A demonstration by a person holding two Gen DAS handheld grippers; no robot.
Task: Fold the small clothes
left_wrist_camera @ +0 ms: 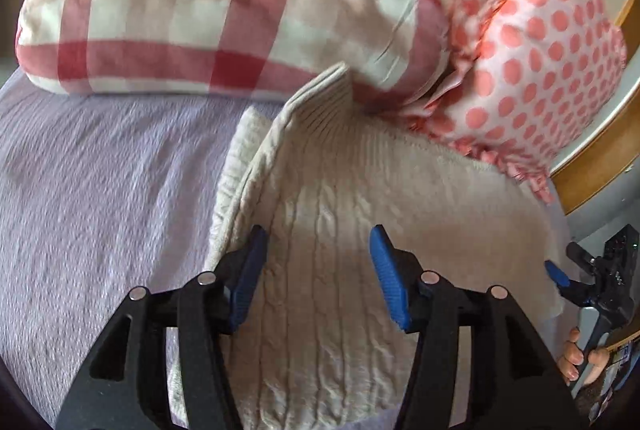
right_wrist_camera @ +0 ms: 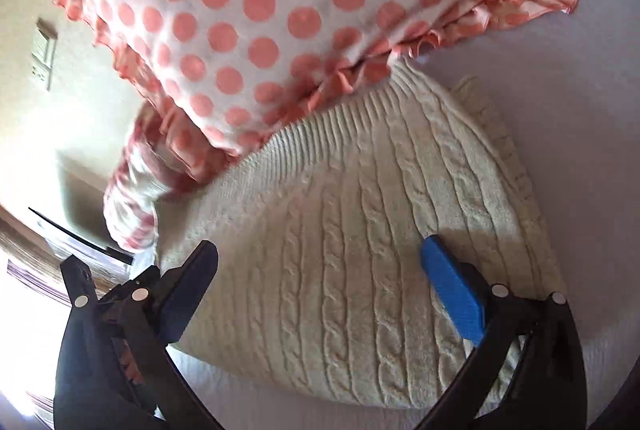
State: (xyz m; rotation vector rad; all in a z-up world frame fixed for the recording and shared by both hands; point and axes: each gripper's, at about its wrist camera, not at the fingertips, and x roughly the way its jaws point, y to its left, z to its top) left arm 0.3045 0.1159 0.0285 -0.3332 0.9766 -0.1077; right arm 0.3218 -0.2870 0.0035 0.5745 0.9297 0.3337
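A cream cable-knit sweater (left_wrist_camera: pixel 332 214) lies folded on a lilac bedspread (left_wrist_camera: pixel 100 190); its ribbed hem reaches the pillows. My left gripper (left_wrist_camera: pixel 318 234) is open just above the sweater's near part, its blue pads (left_wrist_camera: pixel 390 278) apart and holding nothing. In the right wrist view the same sweater (right_wrist_camera: pixel 360 230) fills the middle, its ribbed edge tucked against the dotted pillow. My right gripper (right_wrist_camera: pixel 320 250) is open over it, empty. The right gripper also shows at the right edge of the left wrist view (left_wrist_camera: pixel 560 274).
A red-and-white checked pillow (left_wrist_camera: pixel 224 6) lies across the head of the bed. A pink polka-dot ruffled pillow (left_wrist_camera: pixel 552 42) stands to its right, also in the right wrist view (right_wrist_camera: pixel 260 10). A wooden bed frame (left_wrist_camera: pixel 600 166) runs along the right. The bedspread (right_wrist_camera: pixel 560 90) extends right.
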